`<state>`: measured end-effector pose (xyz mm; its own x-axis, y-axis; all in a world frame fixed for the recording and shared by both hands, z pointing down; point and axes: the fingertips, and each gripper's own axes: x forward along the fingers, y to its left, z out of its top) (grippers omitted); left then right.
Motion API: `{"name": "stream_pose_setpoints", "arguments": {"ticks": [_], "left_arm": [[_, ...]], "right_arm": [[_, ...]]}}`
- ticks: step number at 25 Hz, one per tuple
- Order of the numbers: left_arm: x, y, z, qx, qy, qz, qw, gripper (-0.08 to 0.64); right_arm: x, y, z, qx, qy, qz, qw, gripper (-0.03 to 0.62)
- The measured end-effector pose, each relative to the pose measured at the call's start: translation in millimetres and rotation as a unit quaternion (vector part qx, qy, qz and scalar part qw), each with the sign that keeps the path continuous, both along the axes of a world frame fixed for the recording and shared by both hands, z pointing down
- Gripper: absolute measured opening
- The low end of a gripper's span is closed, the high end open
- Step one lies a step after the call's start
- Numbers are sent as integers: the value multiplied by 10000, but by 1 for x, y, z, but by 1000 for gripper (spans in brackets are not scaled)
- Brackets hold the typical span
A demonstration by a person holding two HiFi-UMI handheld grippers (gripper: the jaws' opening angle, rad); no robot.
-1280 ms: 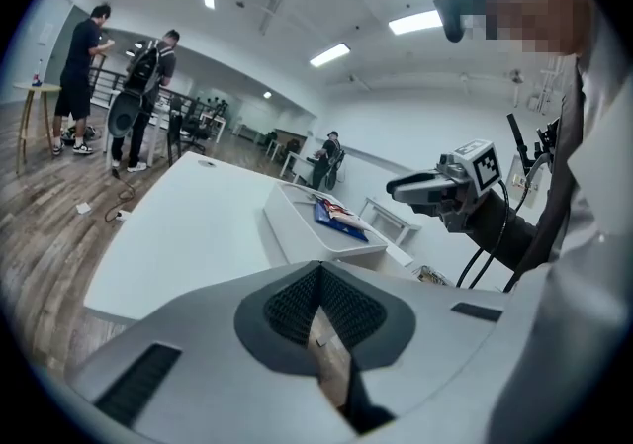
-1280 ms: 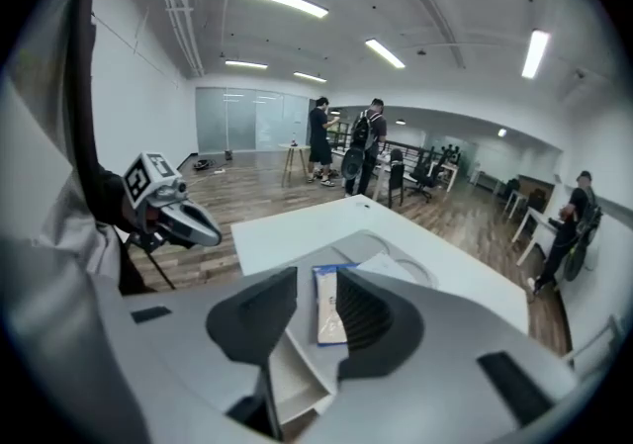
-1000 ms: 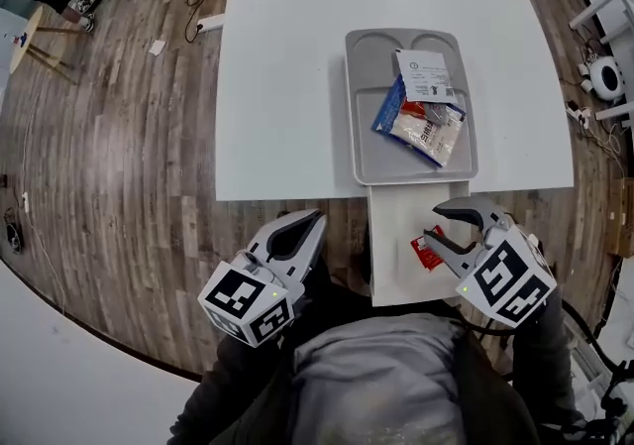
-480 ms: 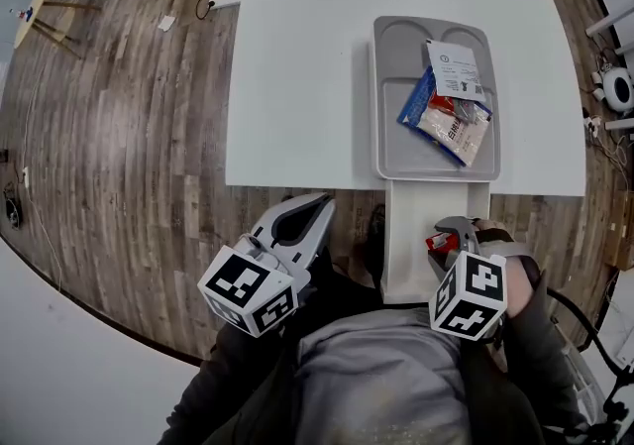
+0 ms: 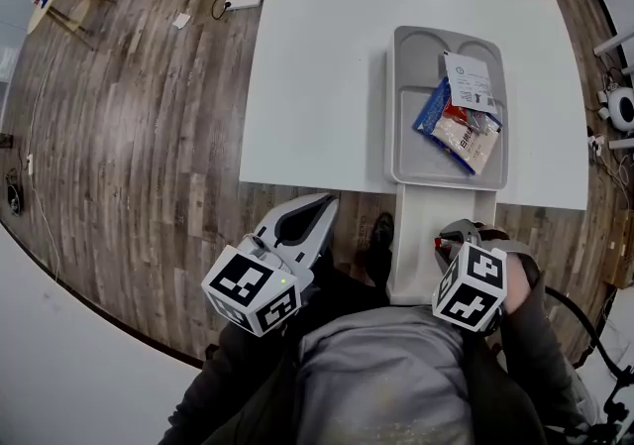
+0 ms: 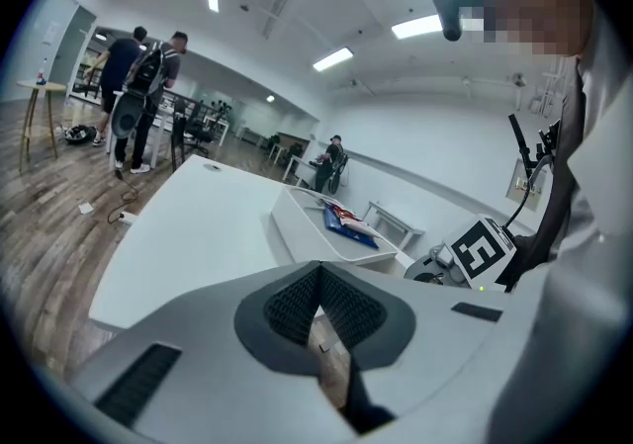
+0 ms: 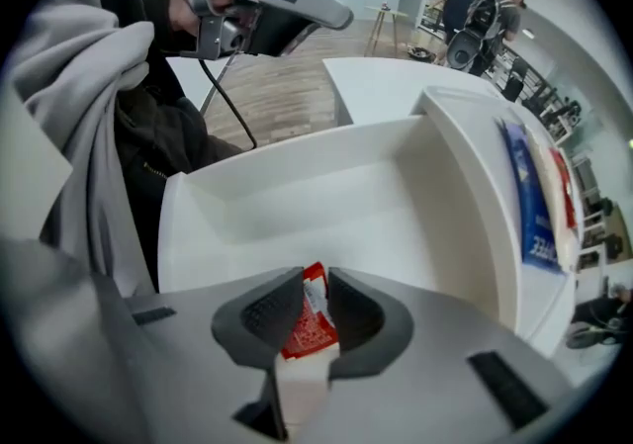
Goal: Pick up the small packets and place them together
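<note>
Right claw (image 7: pixel 316 284) points down, jaws just closed onto red packet (image 7: pixel 307 325).

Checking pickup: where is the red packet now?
The red packet stands between the jaws of the right gripper, which have just been closing, over the white bin at the head view's lower right, below the grey tray.

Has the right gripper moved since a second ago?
Yes: the right gripper swung over the white bin's near-right corner, tipped downward, fingers just closing on the red packet.
</note>
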<state>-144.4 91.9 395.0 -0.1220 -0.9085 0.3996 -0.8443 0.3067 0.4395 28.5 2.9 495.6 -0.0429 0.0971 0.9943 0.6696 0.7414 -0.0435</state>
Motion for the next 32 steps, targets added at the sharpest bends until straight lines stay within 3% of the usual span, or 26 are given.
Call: {"name": "stream_pose_setpoints", "arguments": {"ticks": [3, 7, 13, 17, 22, 27, 32], "left_arm": [[1, 4, -2, 5, -57, -23, 10000, -3], [4, 4, -5, 13, -109, -33, 9999, -3], [10, 1, -7, -30, -140, 6, 9999, -3], [12, -6, -9, -37, -176, 68, 9998, -3], [20, -9, -10, -165, -152, 159, 9996, -3], [23, -10, -5, -257, -114, 182, 9994, -3], [19, -4, -2, -355, -56, 78, 9993, -3]], "right_arm": [[-6, -2, -7, -97, -231, 132, 9996, 50], [-16, -7, -19, -499, -589, 607, 9952, 40], [-35, -24, -56, -1158, -1220, 1311, 9770, 26], [-53, -30, -85, -1555, -1738, 1556, 9599, 26], [-81, -46, -128, -1965, -2526, 1953, 9271, 26], [-109, -97, -154, -1637, -3241, 2298, 9030, 26], [-131, -132, -152, -928, -3467, 2389, 9023, 26]]}}
